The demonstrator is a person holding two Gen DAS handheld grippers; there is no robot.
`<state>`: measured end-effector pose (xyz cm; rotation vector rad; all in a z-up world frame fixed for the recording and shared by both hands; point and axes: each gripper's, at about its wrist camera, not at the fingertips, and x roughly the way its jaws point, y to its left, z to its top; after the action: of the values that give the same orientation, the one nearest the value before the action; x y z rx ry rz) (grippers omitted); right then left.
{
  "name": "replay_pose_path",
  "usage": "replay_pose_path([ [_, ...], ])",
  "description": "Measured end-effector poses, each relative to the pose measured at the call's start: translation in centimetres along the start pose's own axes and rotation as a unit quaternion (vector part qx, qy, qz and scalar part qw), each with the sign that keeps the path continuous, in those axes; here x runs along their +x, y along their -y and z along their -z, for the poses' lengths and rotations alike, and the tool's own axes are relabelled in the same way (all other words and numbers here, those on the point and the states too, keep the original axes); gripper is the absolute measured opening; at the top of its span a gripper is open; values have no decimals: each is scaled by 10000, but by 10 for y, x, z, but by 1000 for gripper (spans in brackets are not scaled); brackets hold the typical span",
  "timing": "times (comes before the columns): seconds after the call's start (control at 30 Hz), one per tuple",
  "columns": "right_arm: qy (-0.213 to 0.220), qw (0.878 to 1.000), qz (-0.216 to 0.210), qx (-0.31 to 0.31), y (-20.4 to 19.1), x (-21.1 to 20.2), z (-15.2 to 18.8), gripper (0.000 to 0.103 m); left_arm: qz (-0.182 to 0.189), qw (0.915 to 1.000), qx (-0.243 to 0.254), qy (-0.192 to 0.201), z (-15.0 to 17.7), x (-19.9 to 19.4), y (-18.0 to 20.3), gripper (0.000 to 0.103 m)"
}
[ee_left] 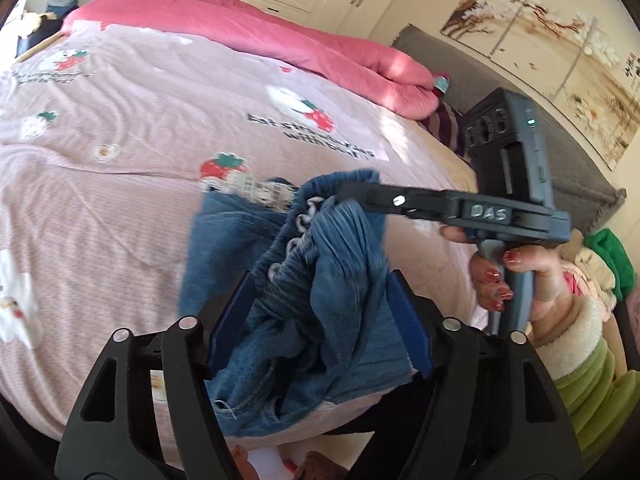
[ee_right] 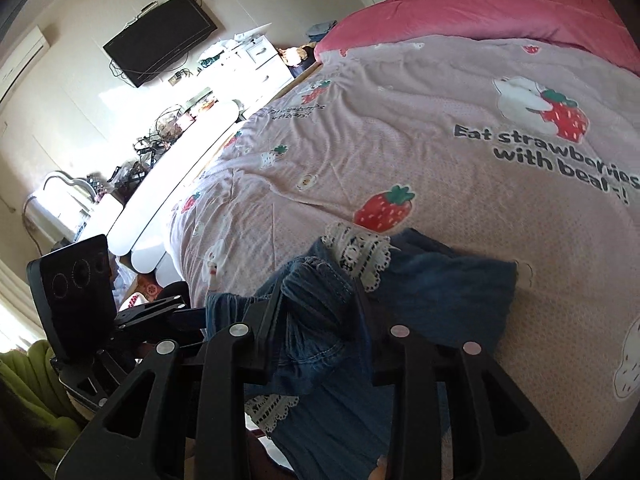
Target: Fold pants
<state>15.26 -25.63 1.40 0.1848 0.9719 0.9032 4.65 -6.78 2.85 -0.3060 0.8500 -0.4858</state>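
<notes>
Both grippers pinching bunched blue pants at near edge of bed.
Left gripper (ee_left: 320, 312) is clamping the pants (ee_left: 320, 280) at lower centre; right gripper (ee_right: 316, 320) is biting the waistband, pants (ee_right: 440, 292) trailing right over the pink bedspread (ee_right: 400, 140); pink duvet (ee_left: 240, 28) lying along frame top.

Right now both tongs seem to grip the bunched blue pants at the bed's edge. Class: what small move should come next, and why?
Probably draw the two tongs apart sideways to stretch the waistband flat. The left tongs and right tongs both pinch the blue pants close together, so the denim hangs crumpled, partly off the bedspread. It likely needs spreading before any fold.
</notes>
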Motion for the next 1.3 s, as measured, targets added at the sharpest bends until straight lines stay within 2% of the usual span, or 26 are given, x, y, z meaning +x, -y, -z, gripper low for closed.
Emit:
replay_pose_path([
  [0.17, 86, 9995, 130, 278, 23, -12, 20, 36, 10, 9997, 247, -81, 6, 13, 20, 60],
  [0.23, 188, 9989, 158, 403, 30, -20, 26, 45, 53, 9993, 338, -118, 9, 18, 28, 60],
  [0.33, 260, 9980, 358, 460, 35, -29, 33, 50, 151, 9985, 514, -133, 15, 22, 41, 61],
  [0.47, 363, 9964, 607, 477, 36, -43, 42, 54, 424, 9962, 720, -239, 23, 30, 56, 61],
  [0.53, 431, 9954, 713, 468, 35, -51, 44, 60, 554, 9946, 834, -263, 29, 30, 61, 61],
  [0.63, 528, 9935, 913, 427, 34, -64, 45, 63, 730, 9935, 838, -247, 32, 23, 61, 63],
  [0.67, 556, 9930, 945, 437, 34, -67, 45, 64, 759, 9933, 836, -244, 31, 22, 61, 68],
  [0.8, 731, 9891, 1180, 495, 33, -81, 45, 71, 874, 9931, 773, -104, 30, -2, 56, 73],
  [0.83, 781, 9880, 1236, 495, 31, -84, 46, 73, 822, 9935, 781, -38, 29, -8, 55, 75],
  [0.93, 933, 9850, 1400, 393, 21, -92, 48, 78, 287, 9960, 803, 258, 21, -30, 42, 82],
  [1.1, 1062, 9821, 1550, -116, -16, -96, 55, 81, -549, 9966, 393, 468, -1, -60, -5, 92],
  [1.2, 978, 9830, 1439, -579, -48, -88, 62, 81, -877, 9945, 227, 525, -14, -68, -26, 93],
  [1.3, 846, 9835, 1243, -1004, -79, -73, 68, 81, -978, 9937, 222, 494, -24, -69, -37, 93],
])
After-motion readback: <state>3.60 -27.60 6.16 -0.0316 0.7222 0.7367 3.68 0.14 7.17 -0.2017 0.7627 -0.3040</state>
